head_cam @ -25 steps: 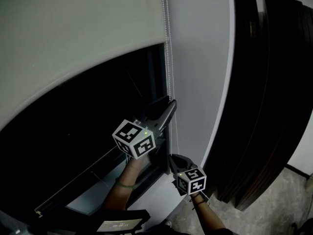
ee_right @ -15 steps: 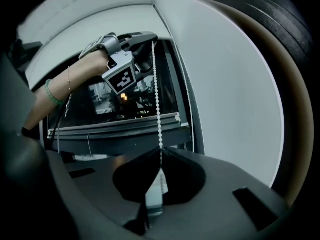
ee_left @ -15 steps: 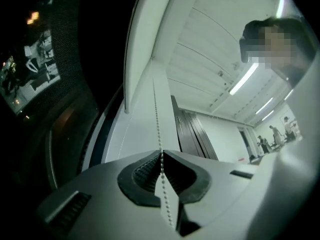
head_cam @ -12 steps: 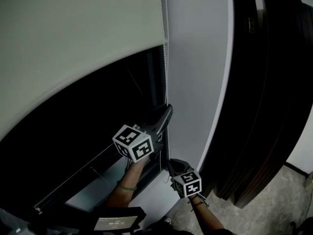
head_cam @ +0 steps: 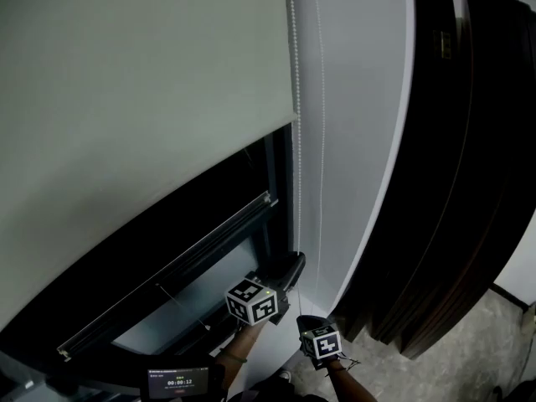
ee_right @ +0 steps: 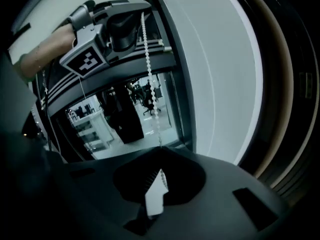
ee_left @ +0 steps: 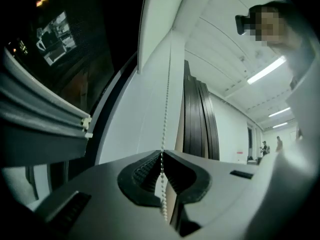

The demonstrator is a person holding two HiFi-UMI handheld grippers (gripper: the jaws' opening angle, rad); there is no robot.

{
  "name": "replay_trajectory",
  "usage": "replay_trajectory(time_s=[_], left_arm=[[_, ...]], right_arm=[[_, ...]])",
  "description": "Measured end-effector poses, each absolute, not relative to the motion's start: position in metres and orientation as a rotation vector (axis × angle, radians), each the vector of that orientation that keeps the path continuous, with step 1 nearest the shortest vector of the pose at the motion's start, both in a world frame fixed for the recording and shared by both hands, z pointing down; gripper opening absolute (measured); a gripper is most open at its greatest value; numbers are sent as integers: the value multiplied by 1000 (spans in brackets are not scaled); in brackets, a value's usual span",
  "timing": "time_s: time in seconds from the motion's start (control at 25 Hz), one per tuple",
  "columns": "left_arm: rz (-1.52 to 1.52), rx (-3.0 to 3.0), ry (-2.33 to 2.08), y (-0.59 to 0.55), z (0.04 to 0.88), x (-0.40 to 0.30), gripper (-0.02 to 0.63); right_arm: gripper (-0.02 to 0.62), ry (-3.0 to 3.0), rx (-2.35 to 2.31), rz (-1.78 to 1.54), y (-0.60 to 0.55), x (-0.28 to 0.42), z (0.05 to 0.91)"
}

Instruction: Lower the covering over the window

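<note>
A pale roller blind (head_cam: 142,99) covers the upper window, its lower edge slanting across the dark glass (head_cam: 167,258). A white bead chain (head_cam: 295,141) hangs at the blind's right side. My left gripper (head_cam: 293,262) is low beside the window frame. Its jaws have just been closing and are shut on the bead chain (ee_left: 166,99), which runs straight between the left gripper's (ee_left: 161,156) pads. Just below it, my right gripper (head_cam: 308,321) is shut on the same chain (ee_right: 150,84). In the right gripper view the beads drop from the left gripper (ee_right: 141,15) into the right gripper (ee_right: 160,151).
A white wall strip (head_cam: 352,141) stands right of the chain, with dark folded curtains (head_cam: 452,182) beyond it. A metal rail (head_cam: 167,283) crosses the lower window. A small lit display (head_cam: 176,382) sits at the bottom edge. Grey floor shows at bottom right.
Both grippers have dropped down the window's right side with the chain. The left jaws have closed on the beads. The blind's lower edge now hangs farther down the glass.
</note>
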State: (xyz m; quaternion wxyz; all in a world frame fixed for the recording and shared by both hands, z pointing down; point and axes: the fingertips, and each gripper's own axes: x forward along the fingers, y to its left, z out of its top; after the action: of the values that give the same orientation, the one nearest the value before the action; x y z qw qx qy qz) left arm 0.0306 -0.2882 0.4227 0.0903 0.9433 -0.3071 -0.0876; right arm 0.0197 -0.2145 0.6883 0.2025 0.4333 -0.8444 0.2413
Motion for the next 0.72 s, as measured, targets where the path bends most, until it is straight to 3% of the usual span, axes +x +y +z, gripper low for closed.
replay_trajectory(time_s=[0.28, 0.36, 0.52, 0.72], left_arm=[[-281, 2745, -933, -288, 452, 22, 14], [-266, 2750, -942, -291, 452, 21, 14], [-296, 2725, -956, -292, 453, 16, 14], [-324, 2707, -949, -291, 452, 18, 14]], right_arm=[[18, -2315, 1209, 768, -206, 39, 707], [67, -2359, 1255, 788, -217, 49, 686], [81, -2606, 1321, 669, -247, 58, 589], [86, -2920, 1237, 260, -273, 46, 426]])
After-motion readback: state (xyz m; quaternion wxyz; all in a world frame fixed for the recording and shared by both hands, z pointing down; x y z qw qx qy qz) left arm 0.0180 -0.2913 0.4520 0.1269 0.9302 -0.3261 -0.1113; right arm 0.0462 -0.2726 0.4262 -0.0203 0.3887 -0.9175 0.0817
